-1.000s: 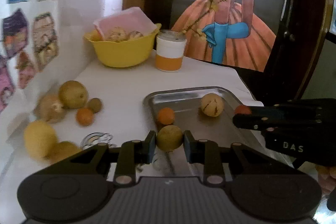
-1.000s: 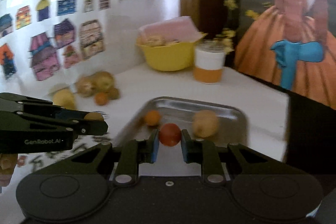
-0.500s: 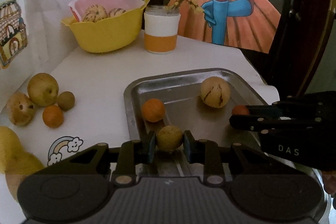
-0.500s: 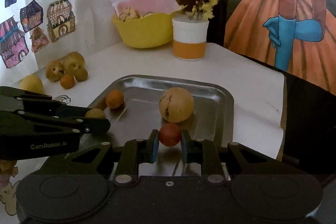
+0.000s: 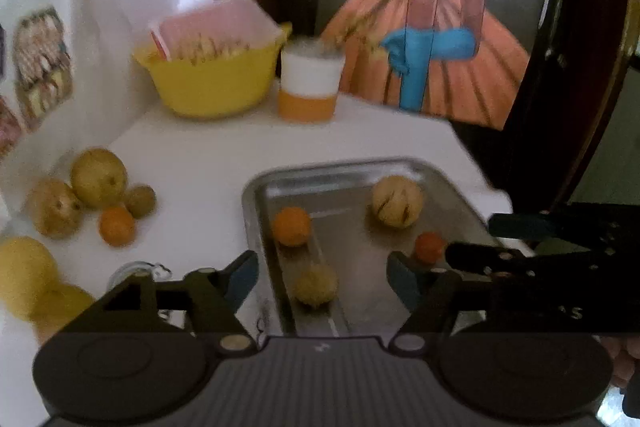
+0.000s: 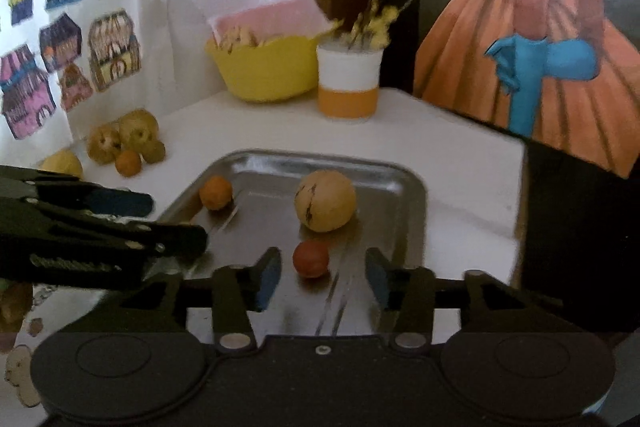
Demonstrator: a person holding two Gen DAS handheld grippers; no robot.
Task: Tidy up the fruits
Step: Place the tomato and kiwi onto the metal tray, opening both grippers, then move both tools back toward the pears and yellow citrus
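Note:
A steel tray lies on the white table. On it rest an orange fruit, a large tan streaked fruit, a small red fruit and a small yellow-green fruit. My left gripper stands open, with the yellow-green fruit lying free between its fingers. My right gripper is open too, with the red fruit on the tray just ahead of its fingers. In each wrist view the other gripper shows from the side.
Loose fruits lie grouped on the table left of the tray, with yellow ones nearer. A yellow bowl and a white-and-orange cup stand at the back. The table's right edge drops off.
Both grippers have opened. The yellow-green fruit left the left gripper and the red fruit left the right gripper; both now lie on the tray. Both views have pulled back slightly.

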